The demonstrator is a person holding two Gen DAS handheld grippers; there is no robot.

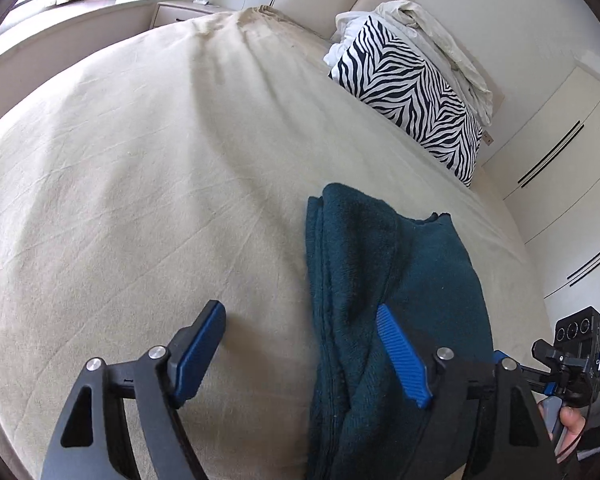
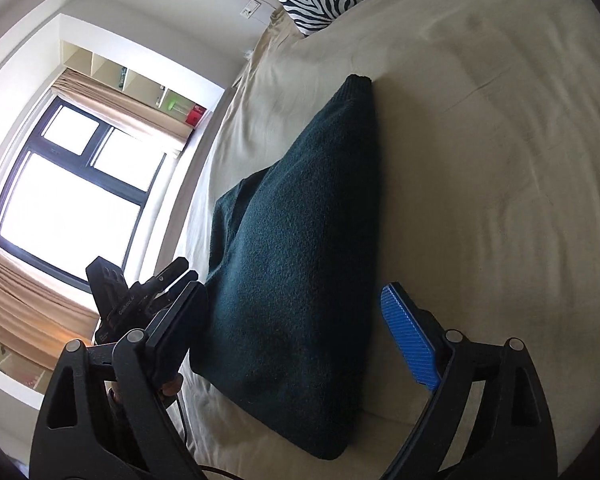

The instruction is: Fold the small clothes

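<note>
A dark teal knitted garment [image 1: 380,304] lies folded in a long narrow stack on the beige bed sheet [image 1: 140,200]. My left gripper [image 1: 302,330] is open, its right finger over the garment and its left finger over bare sheet. In the right wrist view the garment [image 2: 296,256] fills the space between the fingers of my right gripper [image 2: 296,316], which is open wide and holds nothing. The other gripper's body shows at the edge of each view.
A zebra-print pillow [image 1: 412,92] and crumpled white bedding [image 1: 432,36] lie at the head of the bed. A nightstand [image 1: 188,10] stands beyond the bed. A window [image 2: 72,196] with curtains and wall shelves are beside the bed. Wardrobe doors [image 1: 560,152] stand at the right.
</note>
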